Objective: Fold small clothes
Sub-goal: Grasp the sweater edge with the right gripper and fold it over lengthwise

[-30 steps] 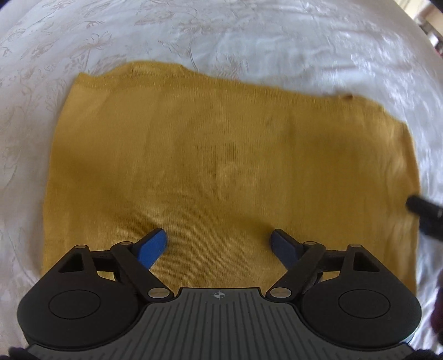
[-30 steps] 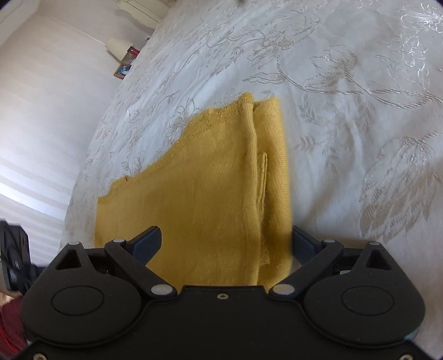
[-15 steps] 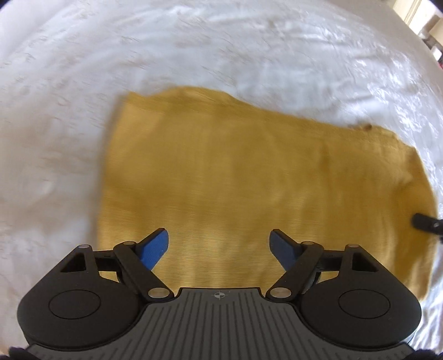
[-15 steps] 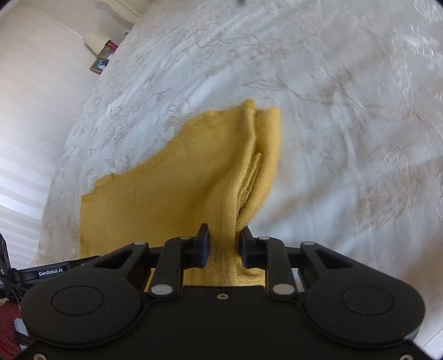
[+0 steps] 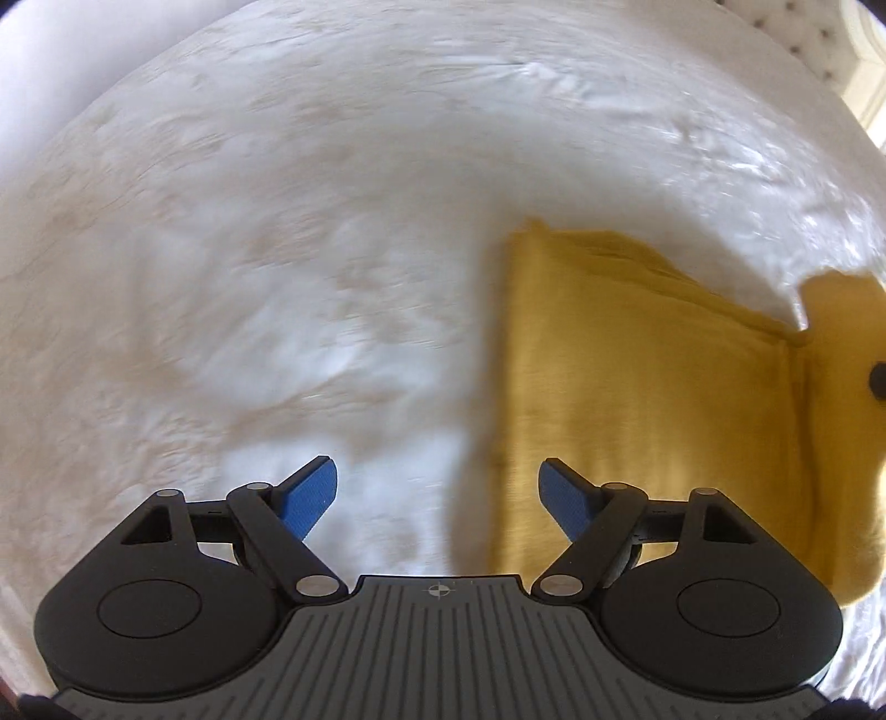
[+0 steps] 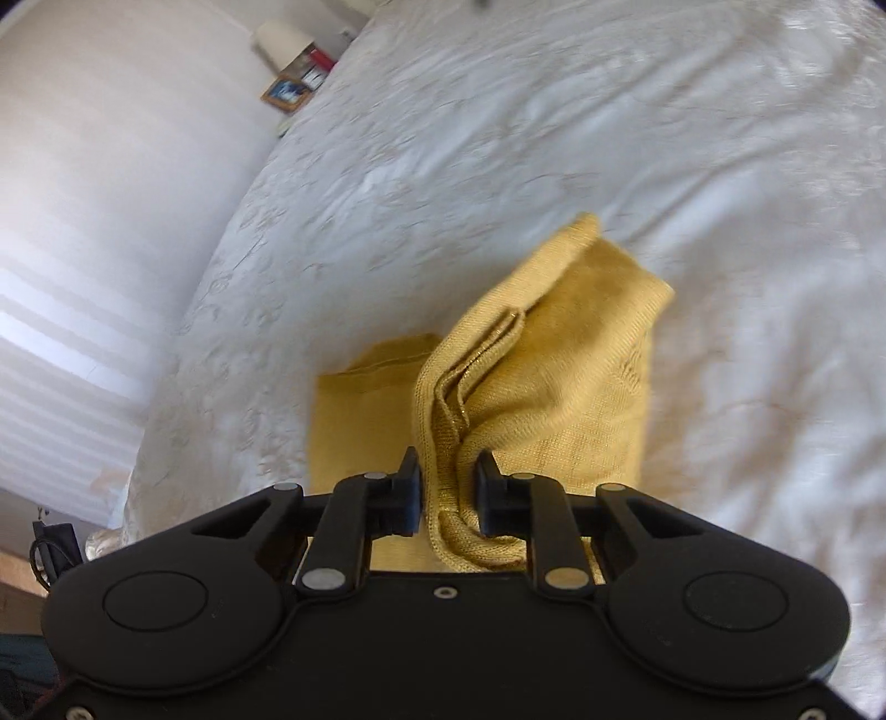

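Note:
A mustard-yellow knitted garment lies on the white bedspread, at the right of the left wrist view. My left gripper is open with nothing between its blue pads, over bare bedspread just left of the garment's edge. My right gripper has its jaws closing, and its black pads press on a bunched edge of the garment. That edge is lifted and curls over the flat part below. A dark bit of the right gripper shows at the frame edge.
The white embroidered bedspread spreads all around the garment. A pale wall runs along the bed's left side, with a small picture frame and a lamp beside the bed. A tufted headboard shows far right.
My right gripper shut on the garment's near edge and raised it, so the cloth now folds over itself. My left gripper slid left off the garment onto bare bedspread, still open.

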{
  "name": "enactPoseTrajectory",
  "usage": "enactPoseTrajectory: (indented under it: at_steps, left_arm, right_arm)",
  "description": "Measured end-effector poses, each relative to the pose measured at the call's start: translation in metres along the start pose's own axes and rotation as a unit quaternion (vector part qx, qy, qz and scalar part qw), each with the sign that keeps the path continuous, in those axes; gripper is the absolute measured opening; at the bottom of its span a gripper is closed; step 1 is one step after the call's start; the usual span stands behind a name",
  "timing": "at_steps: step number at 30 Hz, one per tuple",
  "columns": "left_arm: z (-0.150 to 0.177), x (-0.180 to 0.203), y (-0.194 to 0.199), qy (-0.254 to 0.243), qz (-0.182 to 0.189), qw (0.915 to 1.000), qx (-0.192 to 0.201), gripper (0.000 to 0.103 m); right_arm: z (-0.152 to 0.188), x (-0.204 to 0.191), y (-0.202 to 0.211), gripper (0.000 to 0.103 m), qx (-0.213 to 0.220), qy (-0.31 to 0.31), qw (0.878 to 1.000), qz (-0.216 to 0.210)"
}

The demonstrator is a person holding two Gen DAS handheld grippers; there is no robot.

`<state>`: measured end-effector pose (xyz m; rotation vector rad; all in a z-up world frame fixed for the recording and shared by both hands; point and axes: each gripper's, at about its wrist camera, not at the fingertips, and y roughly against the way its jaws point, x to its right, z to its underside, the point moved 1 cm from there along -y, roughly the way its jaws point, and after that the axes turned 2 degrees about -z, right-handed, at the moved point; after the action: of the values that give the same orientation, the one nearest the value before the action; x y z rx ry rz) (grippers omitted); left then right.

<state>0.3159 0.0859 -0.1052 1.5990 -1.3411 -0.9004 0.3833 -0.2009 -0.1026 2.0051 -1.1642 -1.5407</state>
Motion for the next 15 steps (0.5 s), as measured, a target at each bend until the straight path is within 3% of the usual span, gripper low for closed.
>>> enactPoseTrajectory:
  at_steps: [9,15]
  left_arm:
    - [0.006,-0.056,0.0,0.008,-0.002,0.9999,-0.013,0.08]
    - [0.003,-0.074,-0.004,0.007,0.007,0.9998,-0.018,0.08]
  right_arm:
    - [0.026,-0.052,-0.085,0.025,-0.042,-0.003,0.999,-0.006]
    - [0.036,-0.069,-0.108,0.028,-0.038,0.006,0.999,0.02]
